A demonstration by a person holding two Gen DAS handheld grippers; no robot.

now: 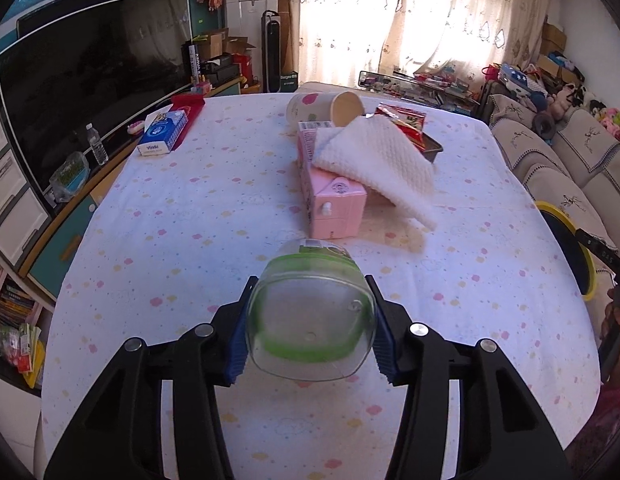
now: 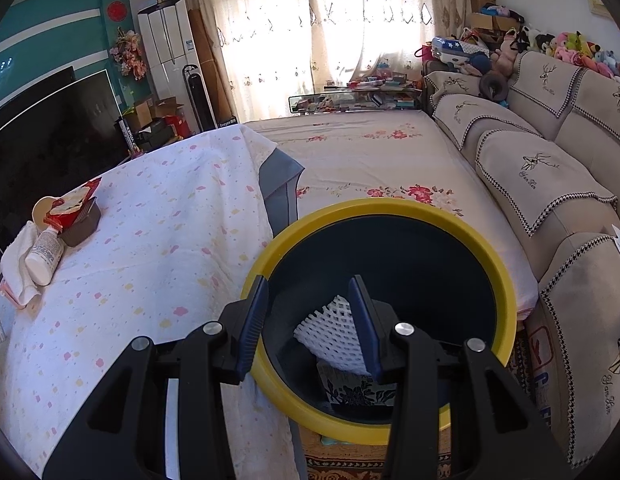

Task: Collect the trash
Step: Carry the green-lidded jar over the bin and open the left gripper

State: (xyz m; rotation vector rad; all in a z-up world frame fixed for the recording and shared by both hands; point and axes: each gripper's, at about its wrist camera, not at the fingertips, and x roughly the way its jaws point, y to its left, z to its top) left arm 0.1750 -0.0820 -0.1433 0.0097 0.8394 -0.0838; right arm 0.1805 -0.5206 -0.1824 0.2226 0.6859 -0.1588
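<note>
**Left claw holds a plastic bottle; right claw waits over the bin**

The left claw [image 1: 312, 328] is clamped on a clear plastic bottle [image 1: 310, 312] with a green label, its blue pads [image 1: 237, 344] pressed against the two sides. The bottle's base faces the camera and its length points away, over the tabletop [image 1: 189, 280] with its white cloth of coloured dots.

Beyond the bottle a pink carton [image 1: 334, 204] lies on its side. A white cloth [image 1: 382, 164] is draped across the carton, one corner reaching down to the tabletop. Behind them a paper cup [image 1: 326, 108] lies tipped over with its mouth toward the right, and a red snack wrapper [image 1: 402, 120] sits in a dark tray [image 1: 432, 148] just beside it. A blue tissue pack [image 1: 163, 134] lies well apart, near the left edge.

The right claw [image 2: 312, 324] stands apart with nothing between its pads, held over the mouth of a dark bin [image 2: 390, 256] with a yellow rim [image 2: 374, 206]. The bin stands just beside the edge of the tabletop. Inside it lies a piece of white foam netting [image 2: 330, 332], with a dark-patterned item beneath that is too hidden to name. In the left wrist view the same bin's rim [image 1: 566, 220] shows at the right edge.
</note>
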